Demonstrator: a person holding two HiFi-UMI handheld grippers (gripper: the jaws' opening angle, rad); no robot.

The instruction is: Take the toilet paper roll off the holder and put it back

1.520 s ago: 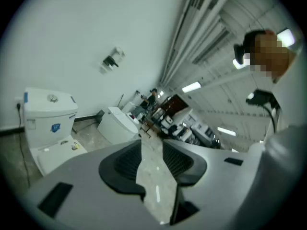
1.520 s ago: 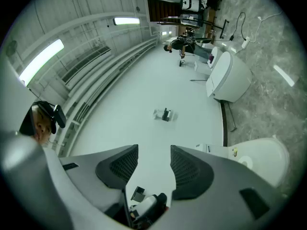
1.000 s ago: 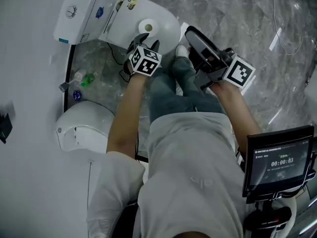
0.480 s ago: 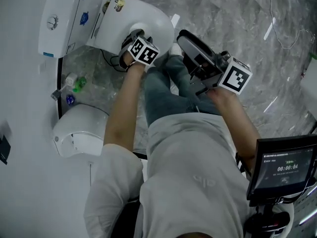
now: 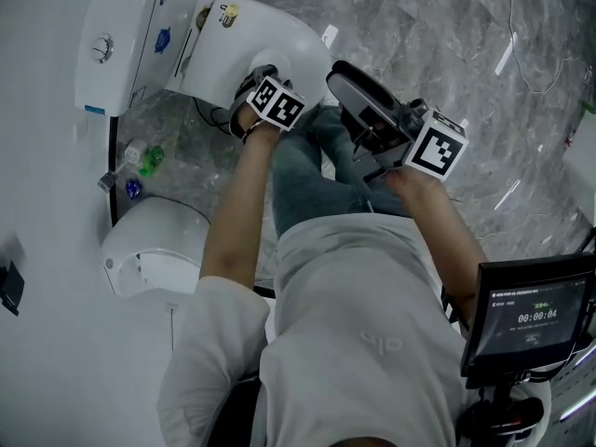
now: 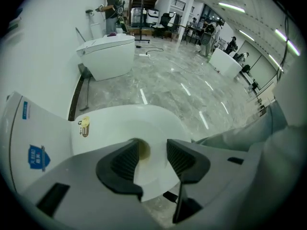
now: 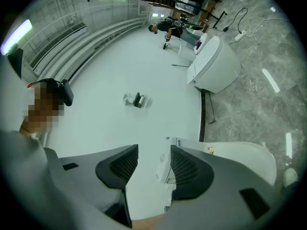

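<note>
— Where does the toilet paper roll (image 6: 153, 178) stand?
— Upright on the closed toilet lid (image 5: 279, 35), hollow core up, in front of the tank (image 5: 116, 45); the left gripper (image 6: 152, 153) points steeply down at it.
— Gripped?
— Not that I can see; the jaws have just been opening and stand narrowly apart; the roll shows in the gap, wider than it.
— And the right gripper (image 7: 154, 164)?
— Held over the person's legs (image 5: 317, 175), aimed at the white wall (image 7: 120, 71); jaws narrowly apart, nothing between them.
</note>
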